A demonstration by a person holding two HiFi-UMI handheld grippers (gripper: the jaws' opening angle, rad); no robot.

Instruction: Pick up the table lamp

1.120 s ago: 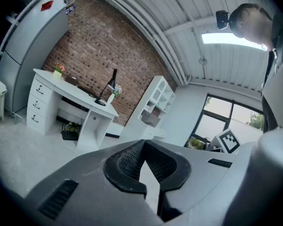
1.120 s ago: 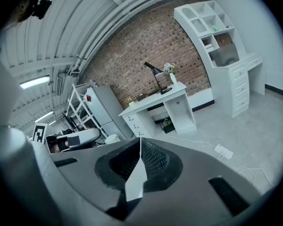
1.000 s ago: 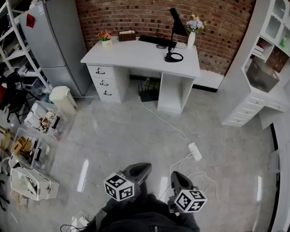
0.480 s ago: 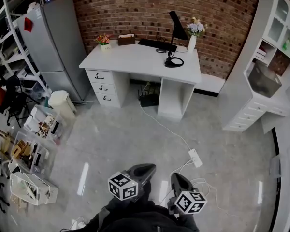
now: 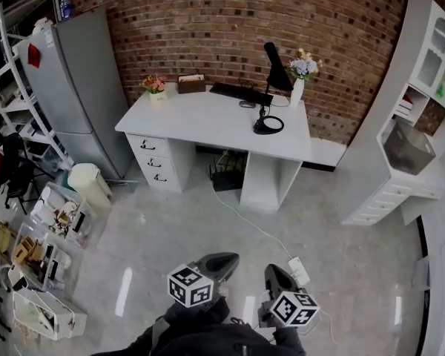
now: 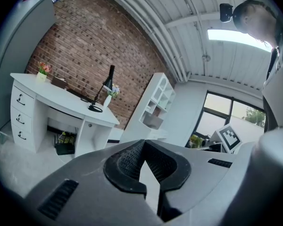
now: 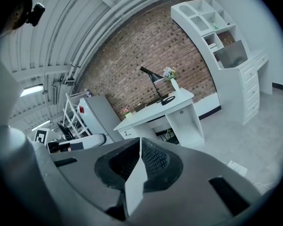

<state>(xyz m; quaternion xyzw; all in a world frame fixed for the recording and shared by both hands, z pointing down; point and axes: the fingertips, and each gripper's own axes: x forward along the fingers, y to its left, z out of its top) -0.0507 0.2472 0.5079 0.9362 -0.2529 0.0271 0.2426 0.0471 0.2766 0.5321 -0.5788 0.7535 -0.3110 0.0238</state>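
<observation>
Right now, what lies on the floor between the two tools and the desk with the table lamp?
In the head view, mostly bare floor; a white cable runs from under the desk to a power strip beside the right tool.

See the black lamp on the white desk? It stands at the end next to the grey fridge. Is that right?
Not quite. The black lamp does stand on the white desk, but at the other end, beside the flower vase, away from the grey fridge. The head view shows it.
</observation>
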